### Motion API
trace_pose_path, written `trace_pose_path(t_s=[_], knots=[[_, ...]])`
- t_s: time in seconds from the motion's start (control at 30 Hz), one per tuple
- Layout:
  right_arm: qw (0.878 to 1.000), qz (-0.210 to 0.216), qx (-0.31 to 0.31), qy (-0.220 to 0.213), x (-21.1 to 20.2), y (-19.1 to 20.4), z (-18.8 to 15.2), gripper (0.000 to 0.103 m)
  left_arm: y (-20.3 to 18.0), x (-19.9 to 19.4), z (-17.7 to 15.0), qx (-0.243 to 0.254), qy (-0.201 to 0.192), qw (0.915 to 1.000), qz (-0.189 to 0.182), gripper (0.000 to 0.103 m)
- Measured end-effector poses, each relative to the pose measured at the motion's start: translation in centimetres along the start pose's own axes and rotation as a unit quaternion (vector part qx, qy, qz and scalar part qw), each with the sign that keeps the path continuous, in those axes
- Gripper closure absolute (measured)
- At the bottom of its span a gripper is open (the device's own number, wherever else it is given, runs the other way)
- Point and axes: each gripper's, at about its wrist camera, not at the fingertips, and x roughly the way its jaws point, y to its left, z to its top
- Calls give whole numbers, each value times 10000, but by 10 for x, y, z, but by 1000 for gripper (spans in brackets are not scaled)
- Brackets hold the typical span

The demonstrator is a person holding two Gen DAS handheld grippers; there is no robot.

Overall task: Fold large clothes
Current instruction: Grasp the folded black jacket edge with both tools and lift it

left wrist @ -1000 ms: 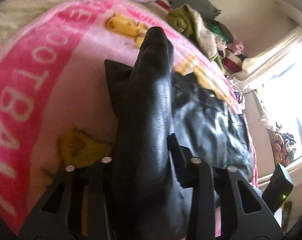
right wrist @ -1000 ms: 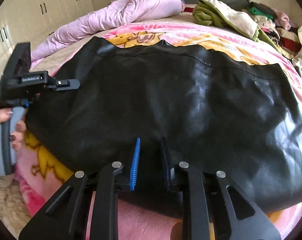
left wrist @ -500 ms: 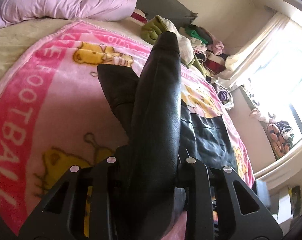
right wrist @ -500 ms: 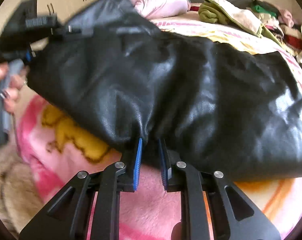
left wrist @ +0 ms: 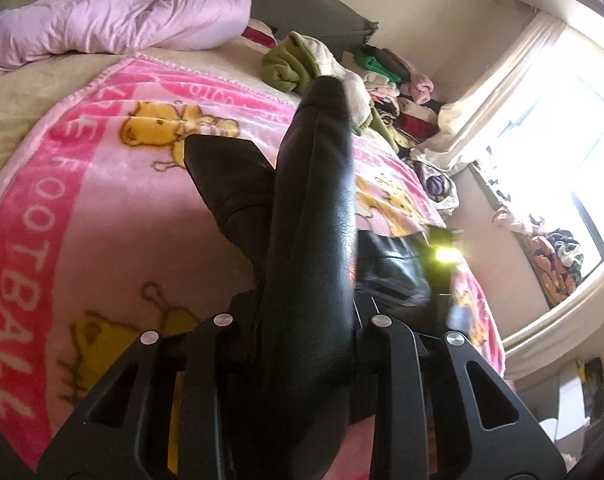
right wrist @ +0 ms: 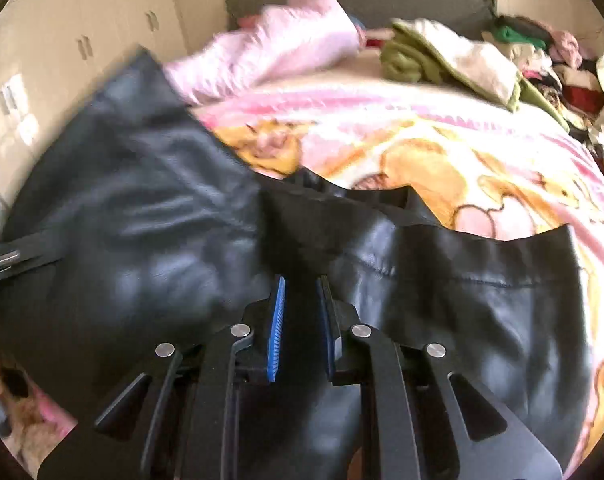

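Observation:
A large black leather garment [right wrist: 481, 300] lies partly on the pink cartoon blanket [right wrist: 441, 152]. My left gripper [left wrist: 302, 320] is shut on a raised fold of the garment [left wrist: 313, 220], which stands up along the middle of the left wrist view. My right gripper [right wrist: 300, 300] has its blue pads [right wrist: 277, 320] closed on the garment's near edge. The left half of the garment [right wrist: 134, 220] is lifted and swung over toward the right half. The left gripper [right wrist: 10, 260] shows at the left edge of the right wrist view.
A lilac duvet [left wrist: 114, 16] lies at the head of the bed. A green and cream garment [right wrist: 441, 56] and a pile of mixed clothes [right wrist: 541, 52] sit at the far right. White wardrobes [right wrist: 62, 48] stand at the left, a bright window [left wrist: 561, 152] at the right.
Both grippers have lifted the garment's near edge and carried it up and forward. The left half has risen off the blanket and is folding over the right half, uncovering more blanket.

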Motion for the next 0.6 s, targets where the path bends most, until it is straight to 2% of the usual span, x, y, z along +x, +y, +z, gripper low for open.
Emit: trace_pose_path(t_s=[0.03,0.1,0.17,0.2,0.23,0.27,0.3,0.33,0.37,0.43,0.47,0.5,0.6], knots=[[9994,40,158,292,21,-7,-1,90,-2,2,1,18,-6,10000,20,82],[9984,157,376,395,36,-14,-3,90,-7,2,4,86,-30,9999,68,82],[9984,227,410,317,30,-16,-2,90,-8,1,7,36,-1,10000,-16,82],[9982,344,467,142,16,-16,-3,85,-9,2,10,47,36,10000,-23,82],[9977,463,484,-47,3,-15,-5,84,-11,3,11,95,61,9999,-5,82],[9964,601,489,-336,-17,-13,-10,80,-12,3,11,128,77,9999,12,82],[9944,597,451,-741,-47,-6,-20,64,-13,4,12,148,108,9998,11,82],[9918,619,369,-1057,-70,2,-31,52,-14,5,12,146,124,9998,-9,82],[9897,633,300,-1252,-85,8,-41,36,-15,5,13,153,146,9998,-13,82],[9847,665,-25,-1611,-115,32,-66,34,-15,6,14,166,190,9997,4,82],[9833,585,-233,-1710,-124,44,-78,29,-15,7,15,147,222,9996,-9,82],[9802,310,-516,-1884,-131,63,-92,21,-14,7,15,141,248,9996,-20,82],[9723,-126,-1072,-2074,-124,101,-109,15,-15,7,17,161,323,9993,-7,82]])
